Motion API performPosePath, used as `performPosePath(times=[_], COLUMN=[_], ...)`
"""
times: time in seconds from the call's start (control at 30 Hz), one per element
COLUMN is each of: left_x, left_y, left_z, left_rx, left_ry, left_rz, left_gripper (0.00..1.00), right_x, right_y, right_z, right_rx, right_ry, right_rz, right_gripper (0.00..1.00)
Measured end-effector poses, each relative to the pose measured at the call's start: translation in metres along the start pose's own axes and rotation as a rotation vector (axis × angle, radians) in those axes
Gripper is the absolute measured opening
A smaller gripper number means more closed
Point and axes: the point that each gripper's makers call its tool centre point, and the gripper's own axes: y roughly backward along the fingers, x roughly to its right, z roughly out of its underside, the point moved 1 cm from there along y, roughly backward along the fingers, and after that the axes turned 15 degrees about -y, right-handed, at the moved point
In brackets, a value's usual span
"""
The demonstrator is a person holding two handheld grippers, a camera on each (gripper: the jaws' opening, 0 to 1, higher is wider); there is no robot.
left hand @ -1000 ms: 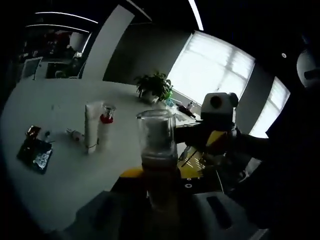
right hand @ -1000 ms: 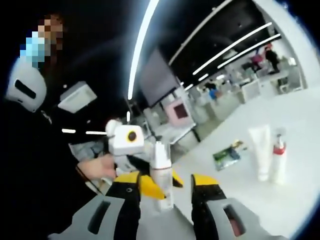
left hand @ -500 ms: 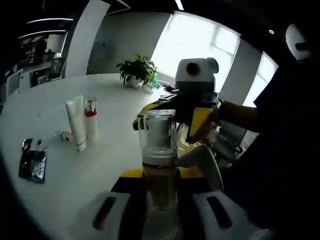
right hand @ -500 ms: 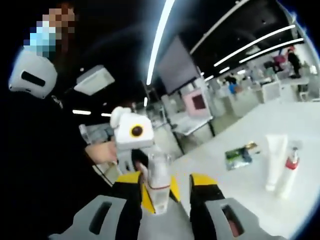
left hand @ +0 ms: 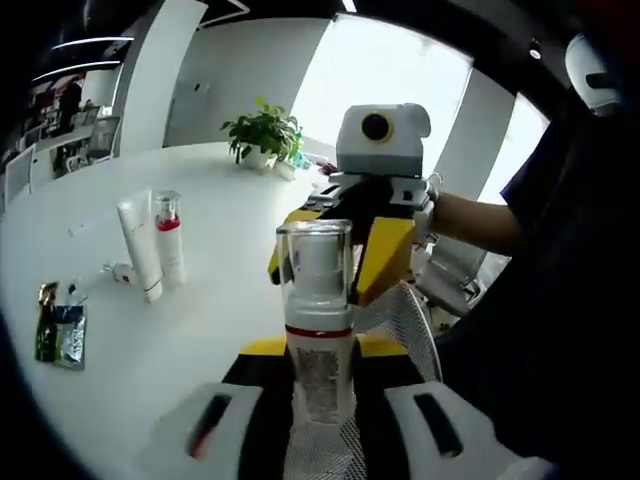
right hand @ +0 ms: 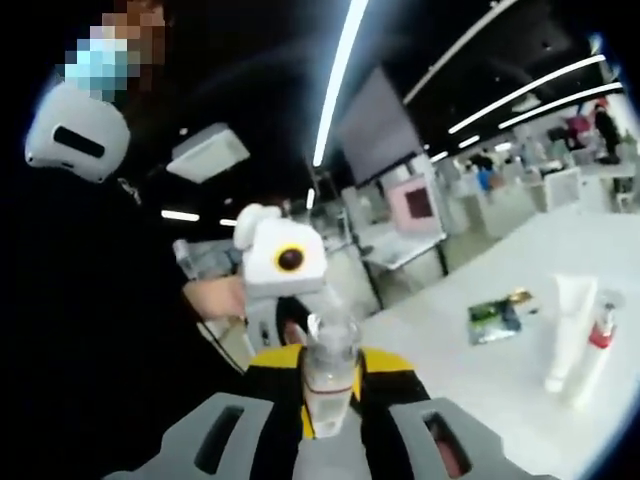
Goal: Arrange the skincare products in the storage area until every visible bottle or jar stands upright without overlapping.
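A clear bottle (left hand: 318, 345) with a see-through cap and a red band is held up off the table, upright between the jaws of my left gripper (left hand: 318, 352), which is shut on its lower body. My right gripper (left hand: 335, 252) comes in from the right, its yellow jaws flanking the cap. In the right gripper view the same bottle (right hand: 328, 372) sits pinched between the closed-in jaws of my right gripper (right hand: 328, 388), with the left gripper (right hand: 275, 320) behind it. A white tube (left hand: 138, 245) and a red-collared pump bottle (left hand: 168, 235) stand together on the white table (left hand: 210, 300).
A green sachet (left hand: 60, 330) lies near the table's edge, and a small item (left hand: 118, 270) lies by the tube. A potted plant (left hand: 262, 130) stands far back. The tube (right hand: 568, 330), pump bottle (right hand: 597, 345) and sachet (right hand: 495, 315) appear at the right. A person's arm and body are close by.
My right gripper has come in to the bottle, and its jaws have closed from a wide gap onto the cap. The left gripper has kept hold of the bottle throughout.
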Motion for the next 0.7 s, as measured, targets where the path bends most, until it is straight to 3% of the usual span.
performPosePath(times=[0.27, 0.7], left_x=[0.0, -0.01], left_y=[0.0, -0.003], left_z=[0.0, 0.007], left_rx=[0.001, -0.013], left_ry=[-0.036, -0.049], left_rz=[-0.003, -0.027], left_gripper=[0.19, 0.21], right_x=[-0.003, 0.004], right_y=[-0.003, -0.009], right_z=[-0.001, -0.003], right_rx=[0.008, -0.006], right_ry=[0.08, 0.103], right_rz=[-0.009, -0.02], right_gripper=[0.11, 0.09])
